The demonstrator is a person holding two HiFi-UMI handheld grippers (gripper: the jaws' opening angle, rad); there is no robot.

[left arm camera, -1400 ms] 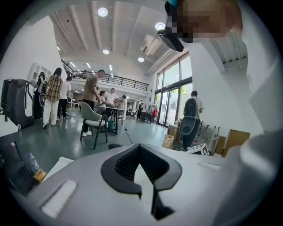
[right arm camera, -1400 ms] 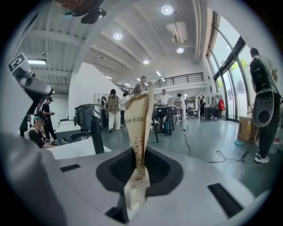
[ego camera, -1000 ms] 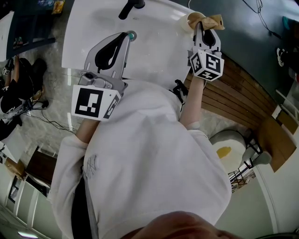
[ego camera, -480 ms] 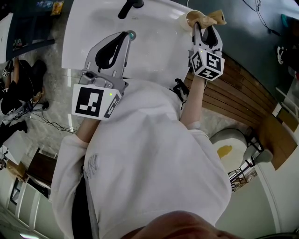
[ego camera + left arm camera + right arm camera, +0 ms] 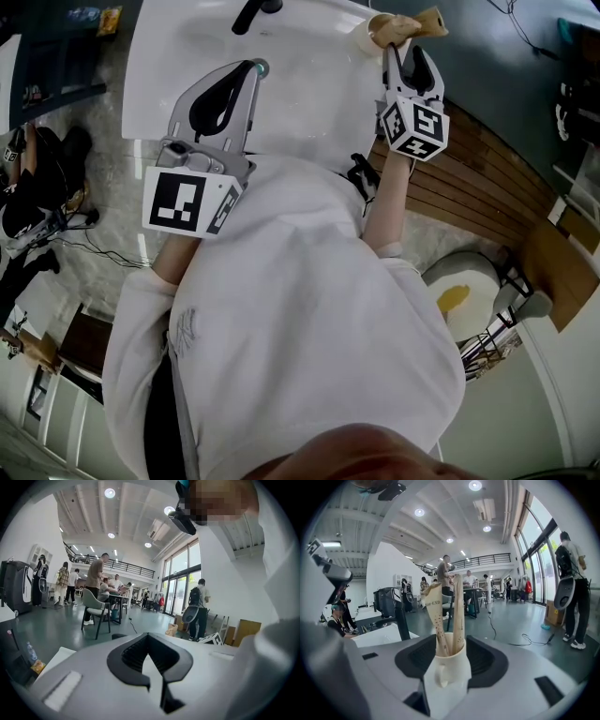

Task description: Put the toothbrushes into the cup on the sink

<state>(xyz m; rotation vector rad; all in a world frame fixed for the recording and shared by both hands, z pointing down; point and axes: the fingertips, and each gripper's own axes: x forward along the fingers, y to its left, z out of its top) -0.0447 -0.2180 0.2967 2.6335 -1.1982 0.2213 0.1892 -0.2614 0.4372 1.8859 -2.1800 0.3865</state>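
We are working at the sink [image 5: 309, 103], with our left gripper [image 5: 255, 70] hanging over its basin, jaws closed on nothing. Our right gripper [image 5: 408, 56] is opening at the sink's far right corner. Its jaws are straddling the cup [image 5: 450, 672] there, the pads seemingly clear of it. The toothbrushes [image 5: 457, 616] are standing inside. We are judging them light, stiff and slick in their wrappers, best pinched mid-handle, and the cup easily tipped.

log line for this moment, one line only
phase: release at cup | right gripper: jaws opening, cup holding toothbrushes between them | left gripper: shut, empty, above sink
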